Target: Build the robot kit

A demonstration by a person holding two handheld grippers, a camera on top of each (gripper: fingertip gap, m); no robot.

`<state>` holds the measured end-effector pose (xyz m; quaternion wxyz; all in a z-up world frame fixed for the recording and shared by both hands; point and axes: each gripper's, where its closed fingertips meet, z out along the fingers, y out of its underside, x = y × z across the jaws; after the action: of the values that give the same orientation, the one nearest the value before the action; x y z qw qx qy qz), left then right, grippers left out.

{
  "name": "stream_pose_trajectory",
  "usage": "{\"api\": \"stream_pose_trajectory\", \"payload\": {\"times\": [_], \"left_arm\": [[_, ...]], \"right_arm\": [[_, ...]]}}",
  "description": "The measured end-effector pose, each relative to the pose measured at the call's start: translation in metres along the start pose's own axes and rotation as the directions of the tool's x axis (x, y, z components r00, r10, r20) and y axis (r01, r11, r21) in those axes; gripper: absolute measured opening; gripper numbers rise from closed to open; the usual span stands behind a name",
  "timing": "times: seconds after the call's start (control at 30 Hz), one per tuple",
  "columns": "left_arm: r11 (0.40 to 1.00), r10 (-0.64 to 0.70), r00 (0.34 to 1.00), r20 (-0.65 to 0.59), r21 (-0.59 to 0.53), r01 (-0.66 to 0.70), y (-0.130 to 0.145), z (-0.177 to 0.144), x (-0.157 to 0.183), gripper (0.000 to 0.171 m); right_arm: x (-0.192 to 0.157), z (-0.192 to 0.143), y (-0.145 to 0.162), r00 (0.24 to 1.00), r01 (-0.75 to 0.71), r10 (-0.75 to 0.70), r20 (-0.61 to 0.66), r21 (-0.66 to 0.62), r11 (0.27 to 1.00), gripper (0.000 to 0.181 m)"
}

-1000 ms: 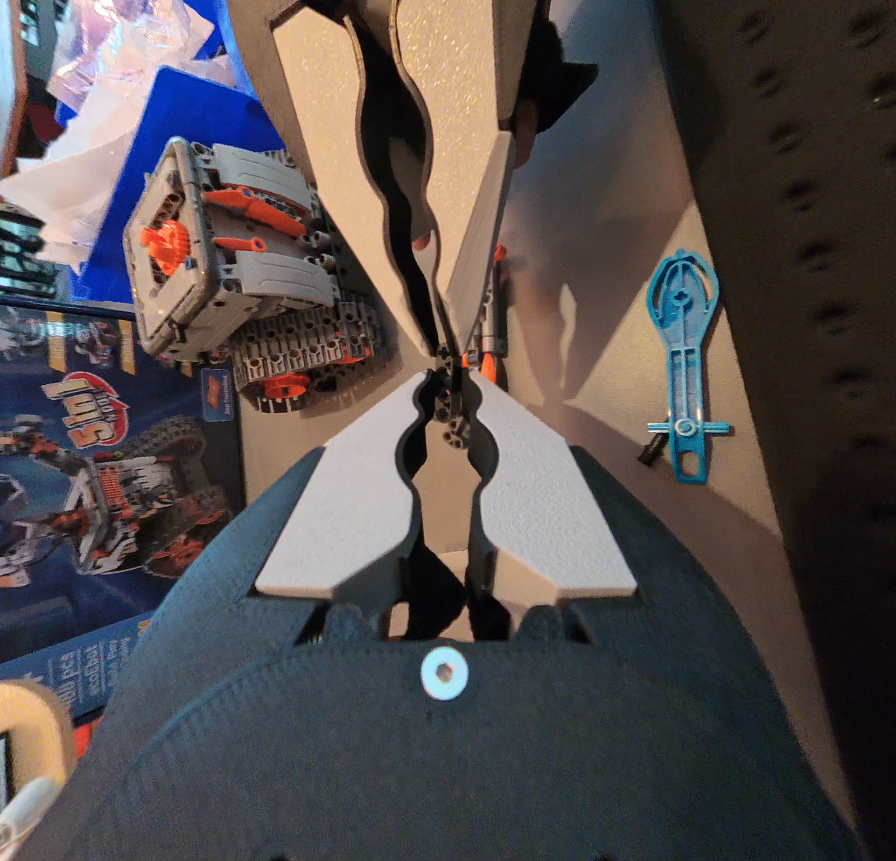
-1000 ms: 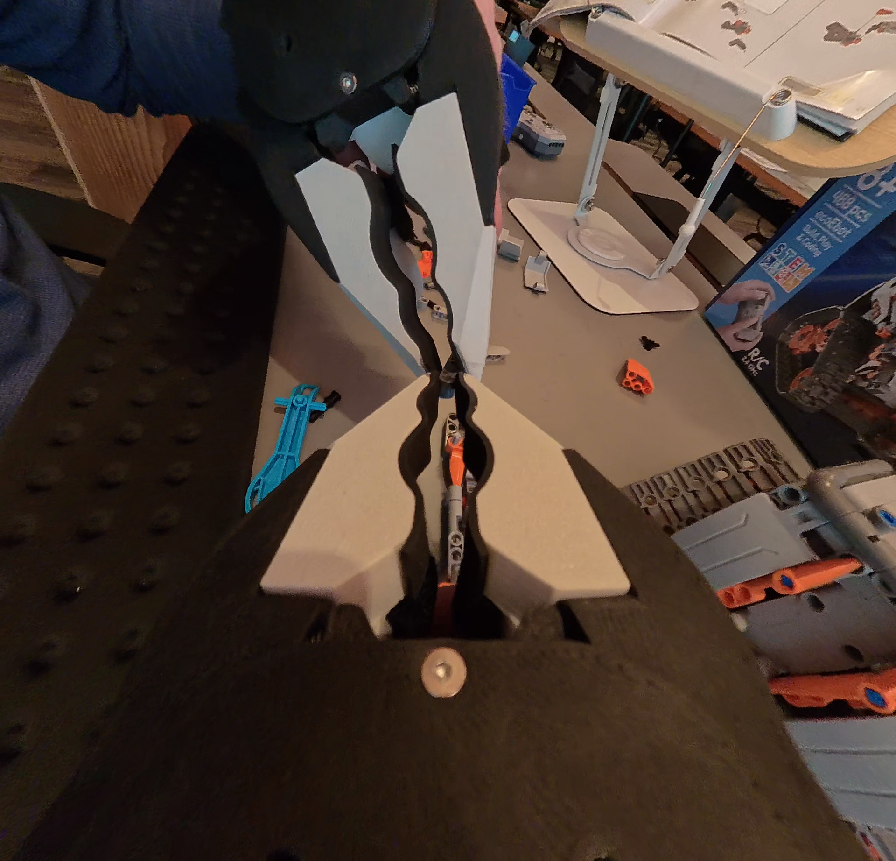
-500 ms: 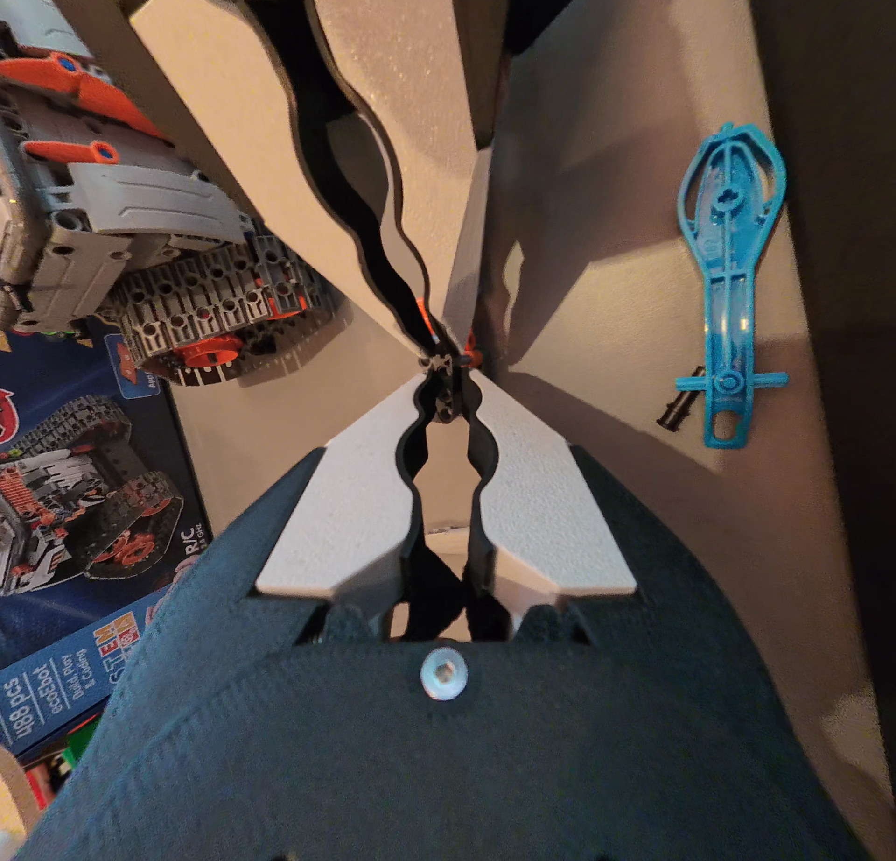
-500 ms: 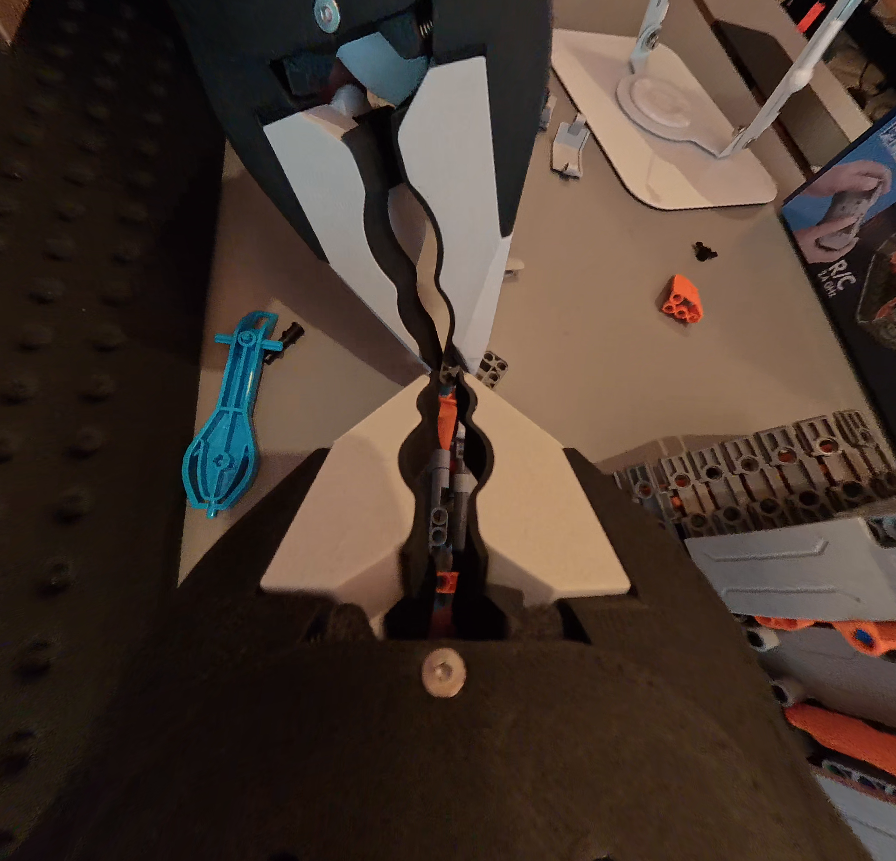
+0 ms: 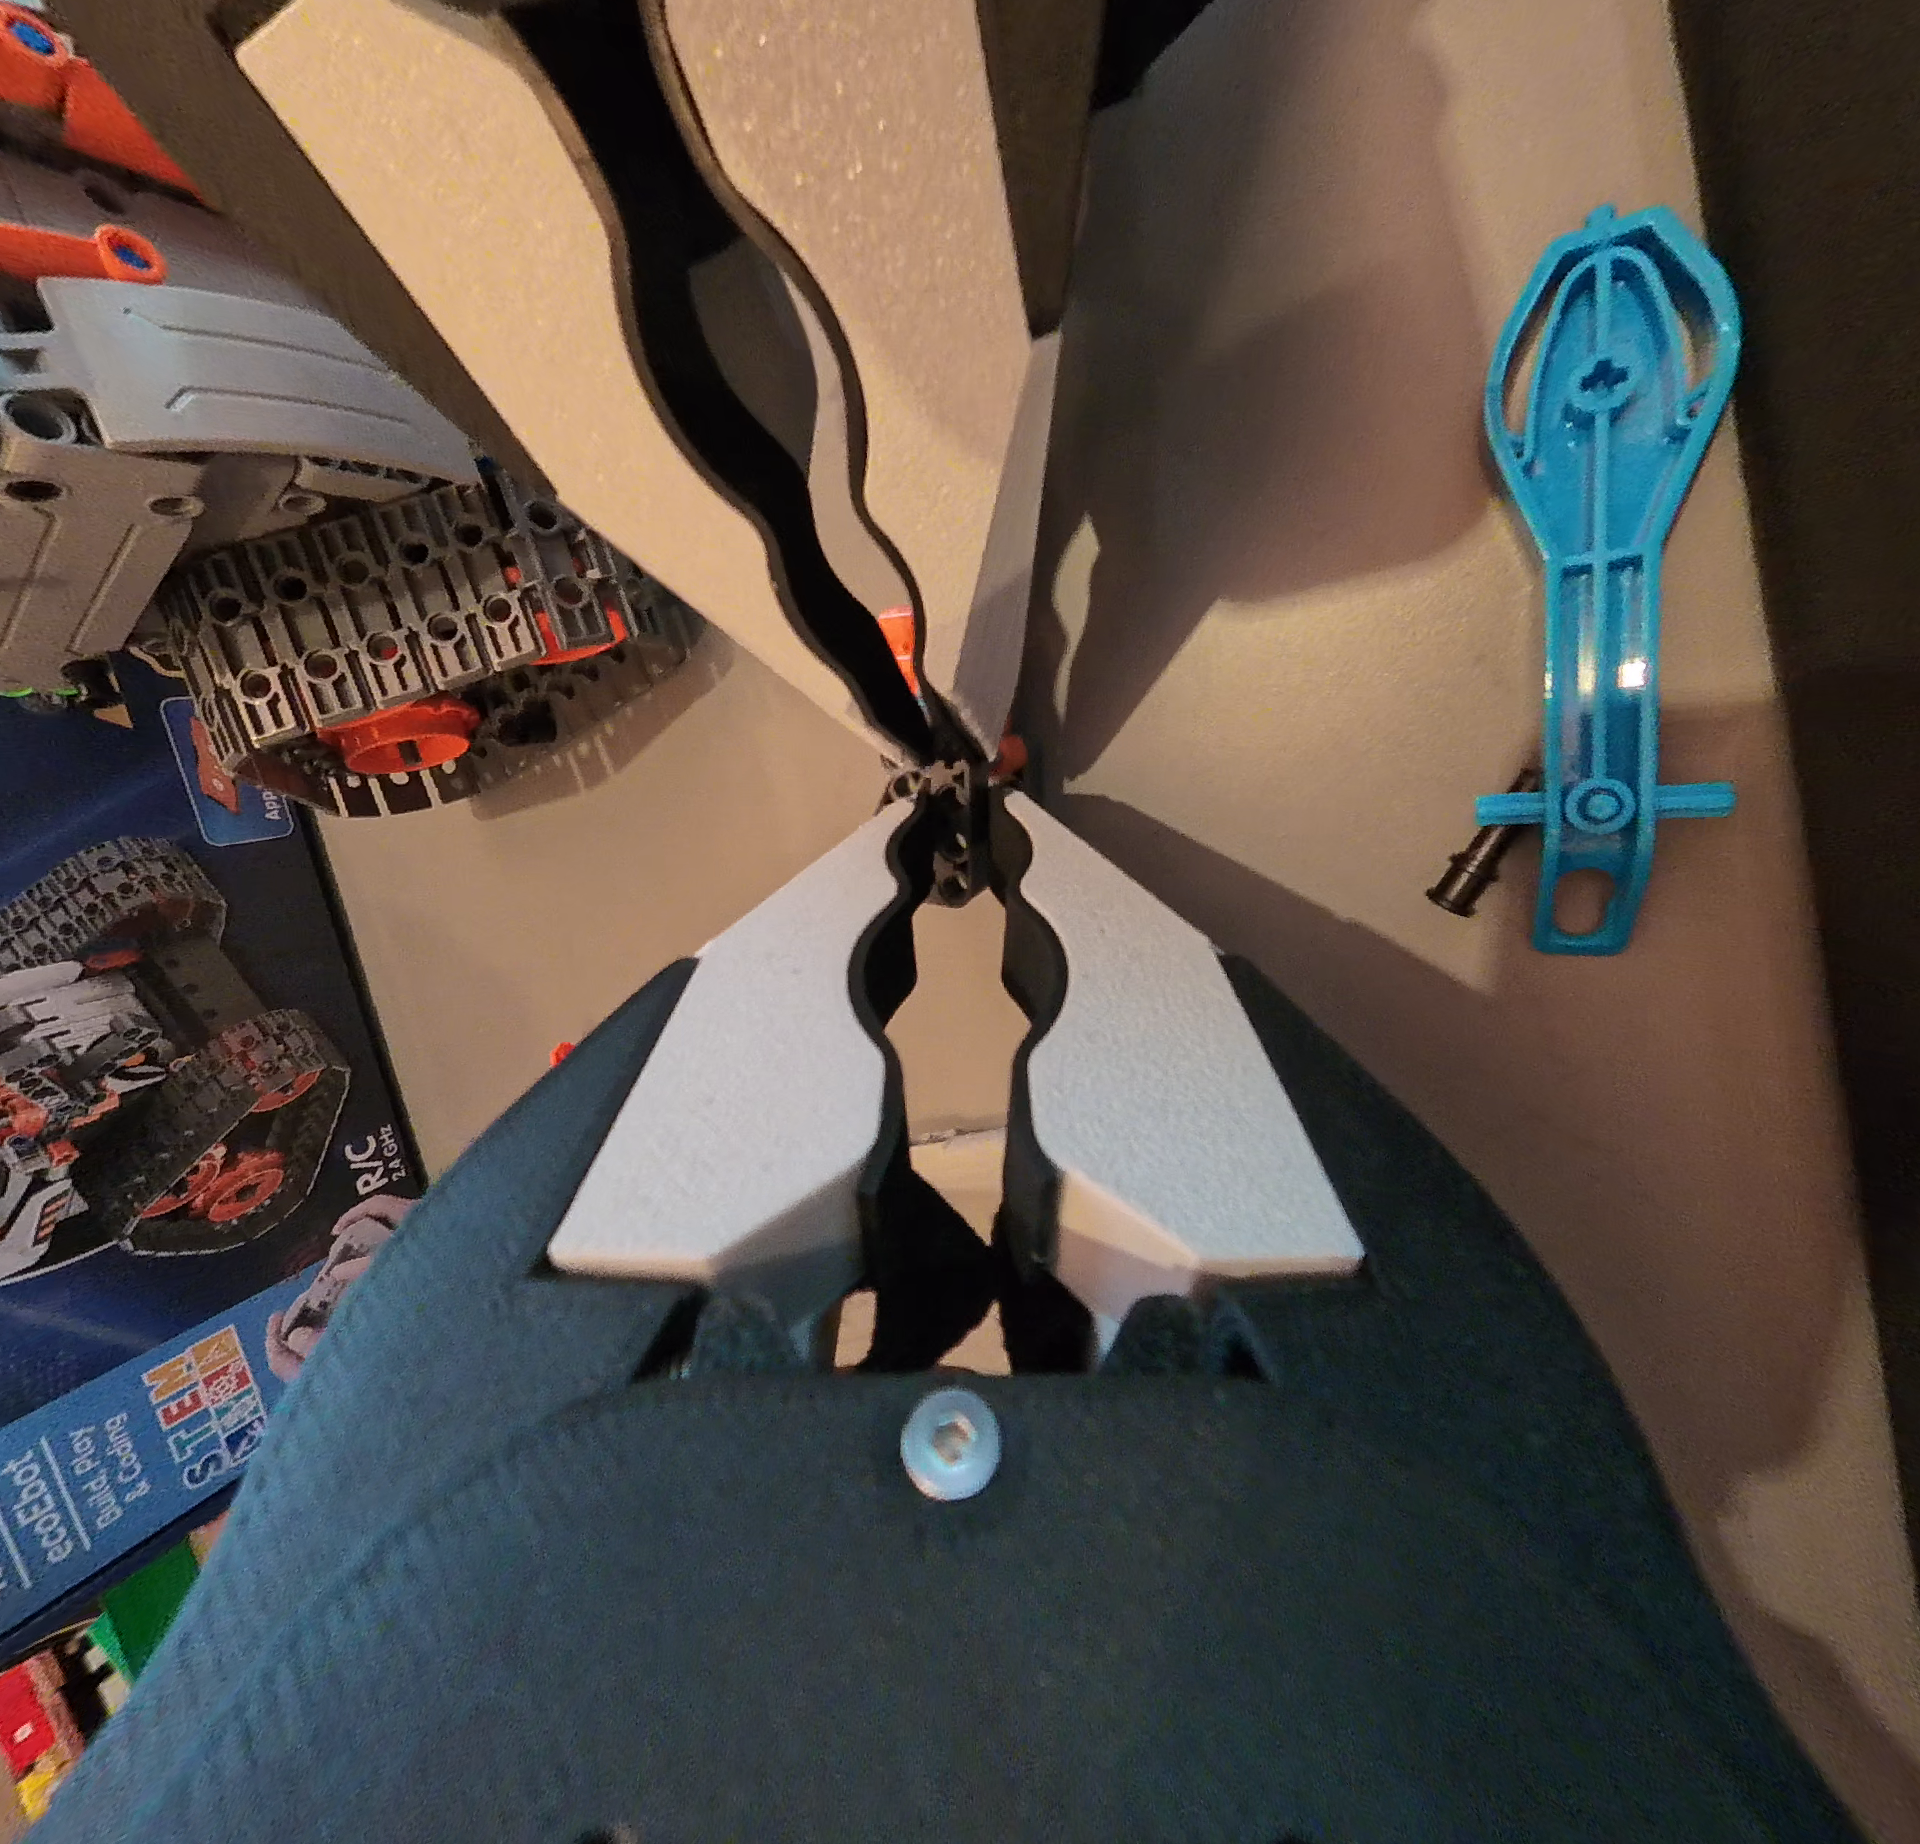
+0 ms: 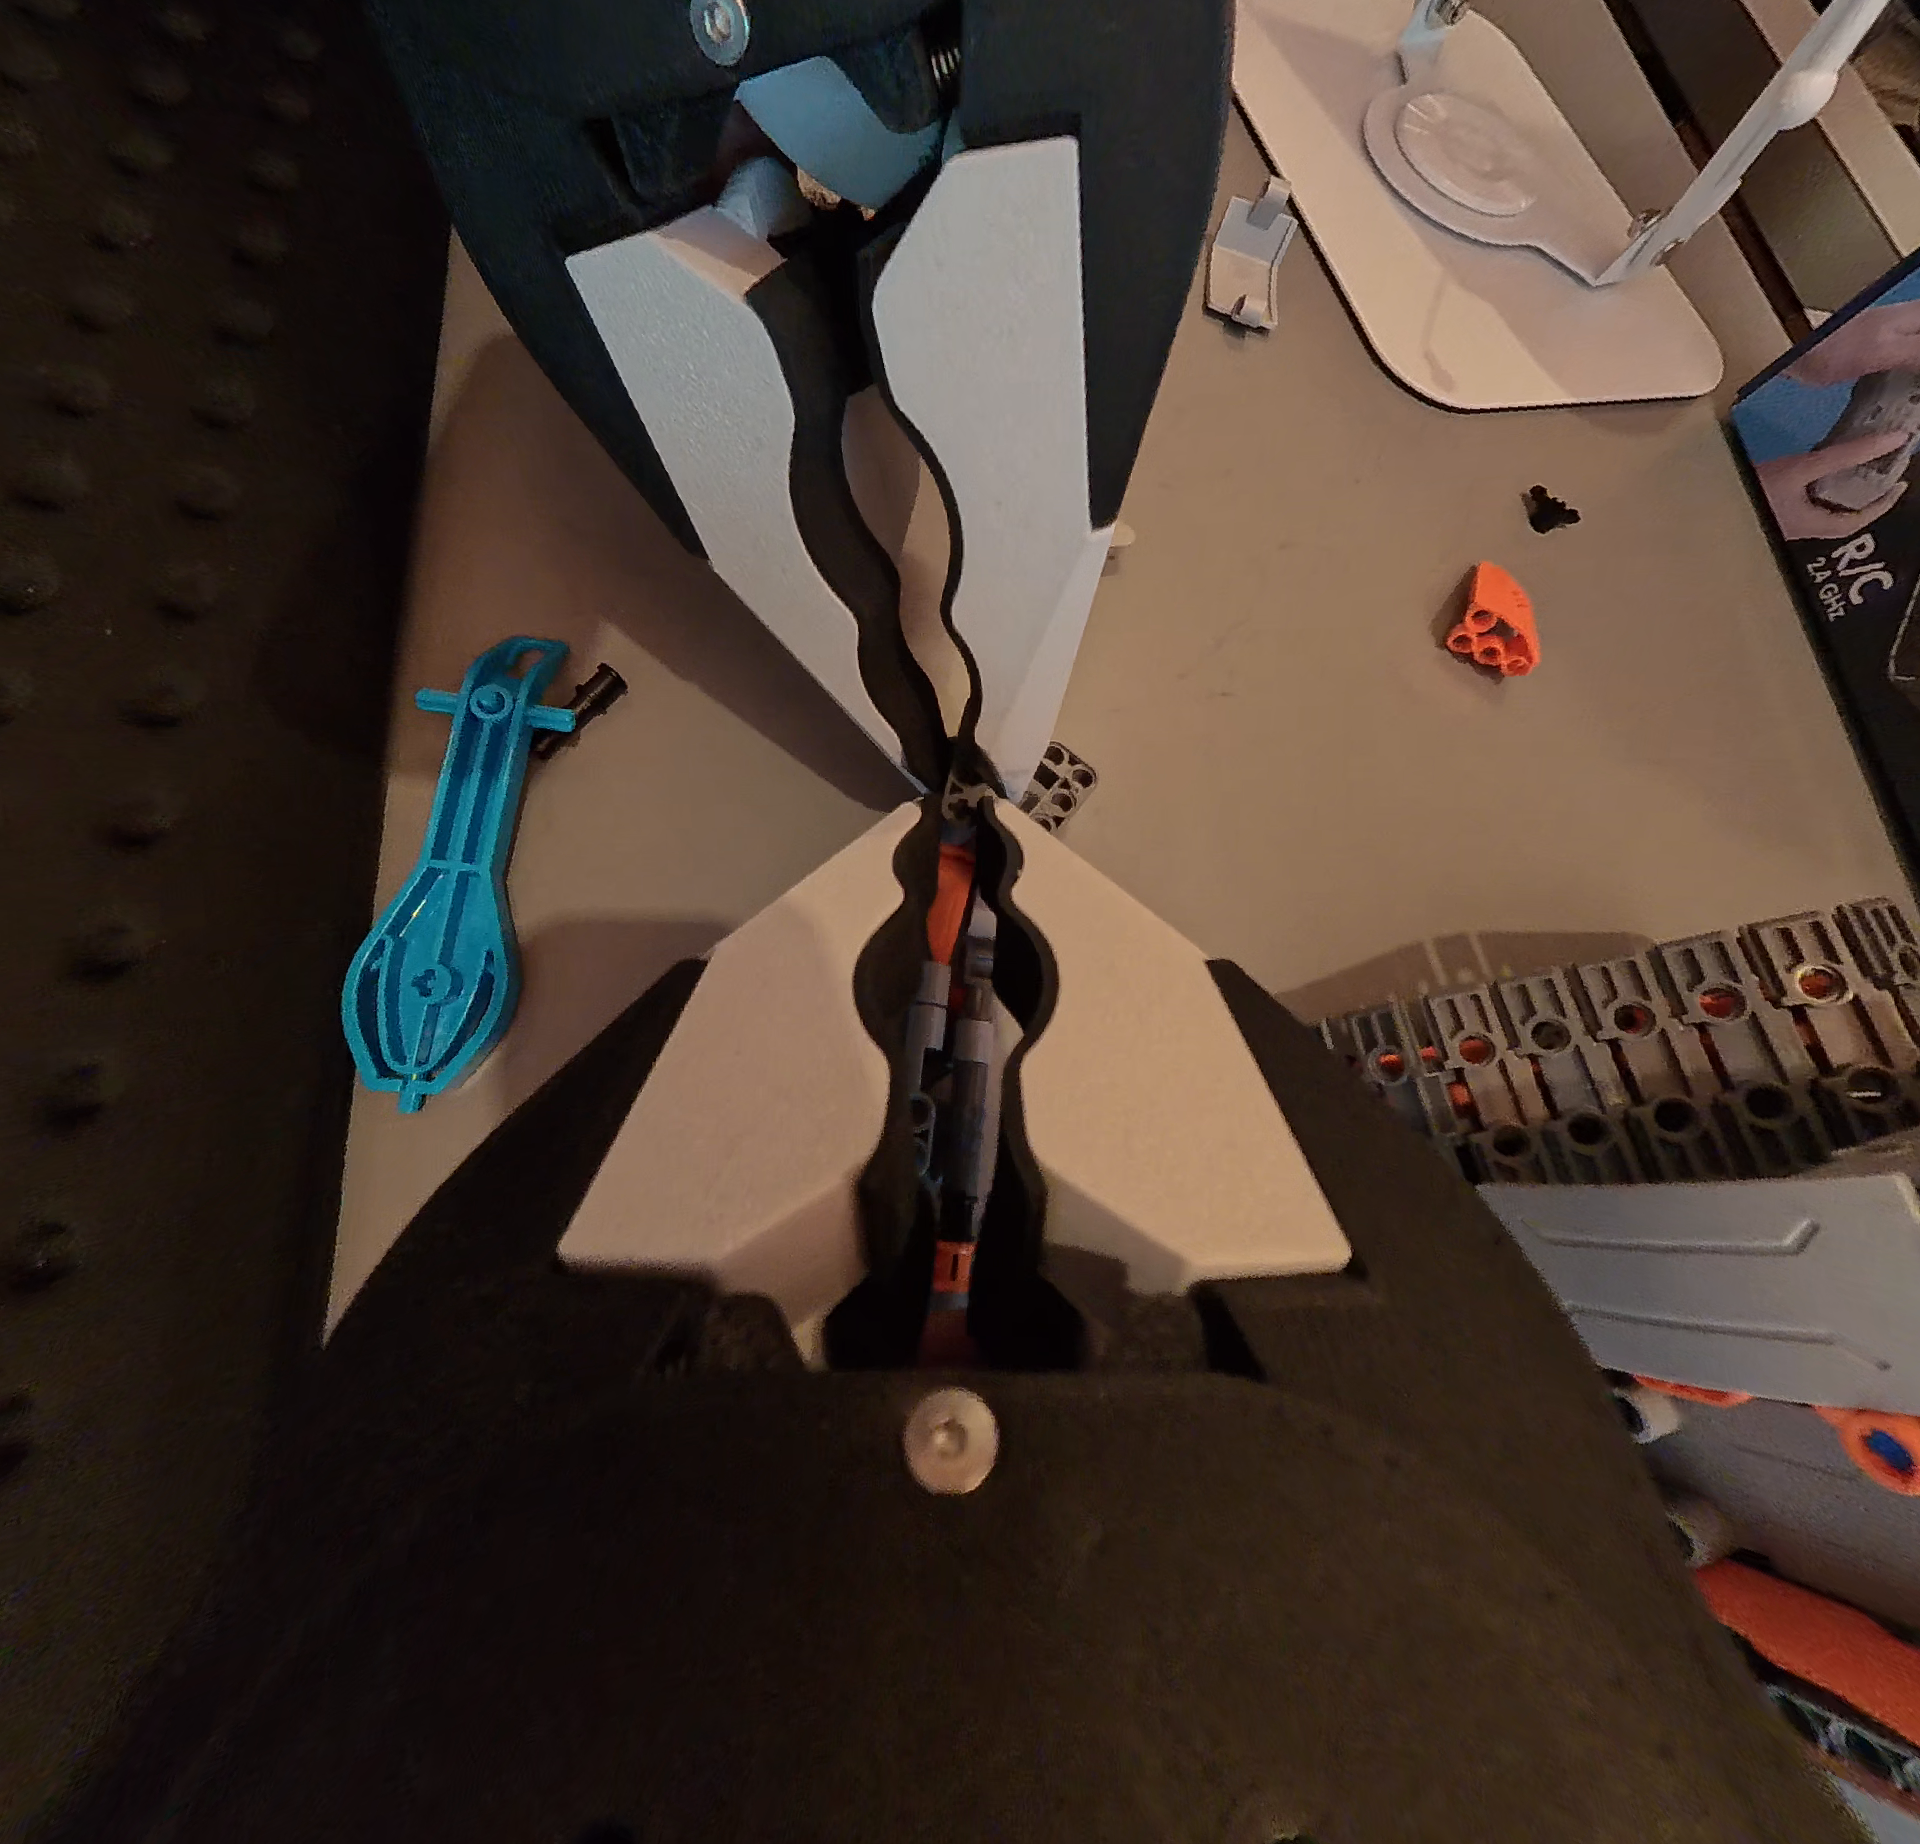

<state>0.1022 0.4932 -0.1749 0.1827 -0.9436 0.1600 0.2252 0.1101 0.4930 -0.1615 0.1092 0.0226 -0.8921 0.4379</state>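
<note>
My left gripper [image 5: 951, 823] is shut on a small dark grey beam piece [image 5: 956, 854]. My right gripper [image 6: 956, 823] is shut on a slim grey and orange rod assembly [image 6: 951, 1015] that lies lengthwise between its fingers. The two grippers meet tip to tip above the tan table [image 6: 1299, 755]. The small dark piece [image 6: 961, 792] sits where the tips meet. In the left wrist view the right gripper [image 5: 940, 734] comes in from the top, with an orange bit [image 5: 899, 641] showing between its fingers. In the right wrist view the left gripper [image 6: 951, 755] comes in from the top.
A blue plastic tool [image 5: 1600, 568] [image 6: 447, 890] lies by a black pin [image 6: 592, 693], beside a black studded mat [image 6: 156, 547]. A grey and orange tracked vehicle [image 5: 395, 631] [image 6: 1662, 1046], a blue toy box [image 5: 156, 1067], an orange connector [image 6: 1491, 620], a loose grey beam [image 6: 1065, 792] and a white stand base [image 6: 1455, 267] lie around. Both grippers' tips are roughly 8 centimetres from the black pin [image 6: 592, 693]. The left camera catches it too, in the left wrist view [image 5: 1470, 873].
Both grippers have stayed tip to tip and shut while dropping closer to the table and tilting down. The table, blue tool and tracked vehicle look larger now.
</note>
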Motion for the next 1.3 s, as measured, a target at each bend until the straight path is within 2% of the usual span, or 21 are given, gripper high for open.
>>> {"api": "stream_pose_trajectory", "payload": {"times": [0.7,1.03,1.2,1.3], "left_arm": [[0.999,0.043,0.999,-0.025,-0.027,-0.044,-0.001,0.005,-0.001,0.007],[0.989,0.122,0.989,-0.080,-0.074,-0.128,-0.002,0.007,0.000,0.007],[0.996,0.082,0.994,-0.074,-0.033,-0.085,-0.004,0.007,0.000,0.008],[0.999,0.041,0.998,-0.044,0.009,-0.040,-0.011,0.007,-0.001,0.008]], "right_arm": [[0.000,0.000,0.005,0.997,-0.074,0.074,0.018,0.011,0.997,0.006],[0.000,-0.001,0.011,0.998,-0.004,0.002,-0.061,-0.032,0.999,0.006],[0.000,-0.003,0.010,0.997,0.018,-0.022,-0.072,-0.050,0.999,0.005],[-0.006,-0.013,0.003,0.999,-0.021,0.021,-0.040,0.002,1.000,0.018]]}}
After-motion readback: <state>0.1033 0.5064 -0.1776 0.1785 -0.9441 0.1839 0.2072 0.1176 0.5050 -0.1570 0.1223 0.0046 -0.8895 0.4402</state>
